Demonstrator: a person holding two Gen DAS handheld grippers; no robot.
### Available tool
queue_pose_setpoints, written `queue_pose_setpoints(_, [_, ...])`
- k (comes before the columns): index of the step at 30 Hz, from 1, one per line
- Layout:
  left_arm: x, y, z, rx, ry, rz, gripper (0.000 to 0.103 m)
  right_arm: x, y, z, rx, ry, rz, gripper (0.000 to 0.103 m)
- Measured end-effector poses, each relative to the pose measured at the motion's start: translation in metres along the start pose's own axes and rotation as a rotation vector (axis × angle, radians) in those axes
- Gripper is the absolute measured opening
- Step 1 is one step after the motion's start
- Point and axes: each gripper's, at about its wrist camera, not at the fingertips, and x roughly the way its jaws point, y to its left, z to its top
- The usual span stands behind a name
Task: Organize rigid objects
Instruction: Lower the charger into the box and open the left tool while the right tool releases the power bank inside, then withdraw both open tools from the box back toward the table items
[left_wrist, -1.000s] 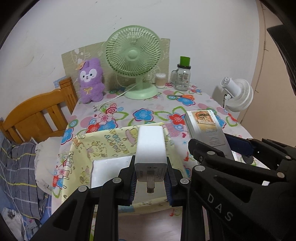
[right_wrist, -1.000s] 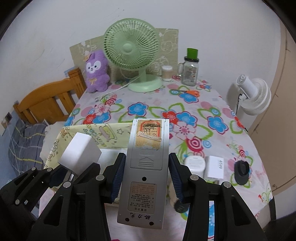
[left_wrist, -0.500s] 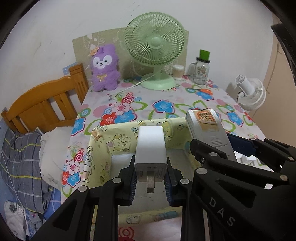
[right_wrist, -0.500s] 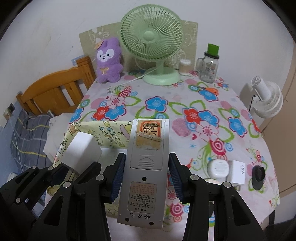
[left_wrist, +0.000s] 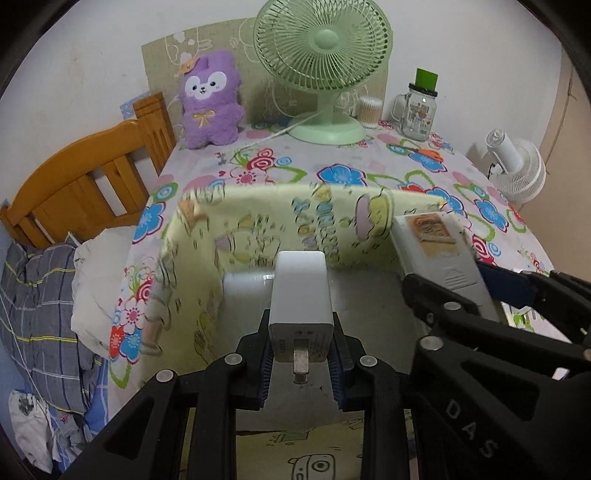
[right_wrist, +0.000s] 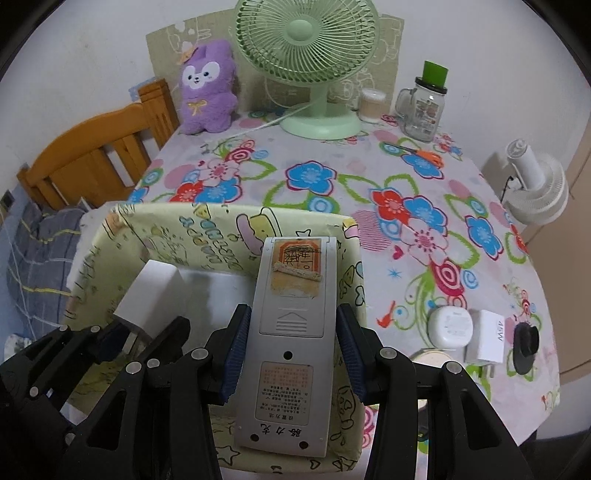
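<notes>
**Both loads now over the yellow box**

Since a second ago, both tongs have come forward until the yellow box fills the lower frame. Left tongs pinch the white charger tight; right tongs clamp the grey remote. Lower each clear of the walls, then release apart from each other. A white slab already lies in the box, lower centre.

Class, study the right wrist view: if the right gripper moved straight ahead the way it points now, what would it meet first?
Probably the far wall of the yellow cartoon-print box. The right gripper, shut on the grey remote, points into that box; depth is unclear, so the remote's front end may meet the wall first.
</notes>
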Motion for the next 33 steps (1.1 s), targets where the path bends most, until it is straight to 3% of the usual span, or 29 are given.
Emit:
queue_pose_setpoints(10, [0.009, 0.001, -0.001, -0.015, 0.027, -0.001, 0.029, -0.004, -0.004, -0.002, 0.012, 0.009, -0.004, 0.049])
queue_pose_setpoints(12, [0.008, 0.001, -0.001, -0.02, 0.032, -0.001, 0.039, -0.005, -0.003, -0.002, 0.011, 0.01, -0.01, 0.049])
queue_pose_setpoints(19, [0.003, -0.002, 0.0, -0.023, 0.035, -0.025, 0.054, -0.011, -0.007, -0.003, 0.033, 0.012, 0.02, 0.051])
queue_pose_setpoints(20, [0.0, -0.003, 0.0, -0.023, 0.032, -0.026, 0.061, -0.013, -0.007, -0.004, 0.033, 0.008, 0.022, 0.051])
queue_pose_setpoints(21, [-0.002, -0.004, 0.0, -0.022, 0.027, -0.015, 0.074, -0.015, -0.007, -0.004, 0.033, 0.005, 0.024, 0.051])
queue_pose_setpoints(22, [-0.005, -0.004, 0.0, -0.023, 0.017, 0.0, 0.079, -0.017, -0.007, -0.005, 0.03, 0.001, 0.026, 0.052])
queue_pose_setpoints(25, [-0.016, -0.005, -0.001, -0.024, -0.011, -0.005, 0.081, -0.025, -0.007, -0.007, 0.021, -0.016, 0.033, 0.058])
queue_pose_setpoints(27, [-0.022, -0.007, -0.002, -0.016, -0.023, 0.006, 0.082, -0.031, -0.008, -0.009, 0.02, -0.032, 0.003, 0.072])
queue_pose_setpoints(33, [-0.038, -0.018, -0.008, 0.0, -0.041, 0.017, 0.085, -0.043, -0.014, -0.017, 0.011, -0.055, 0.001, 0.074])
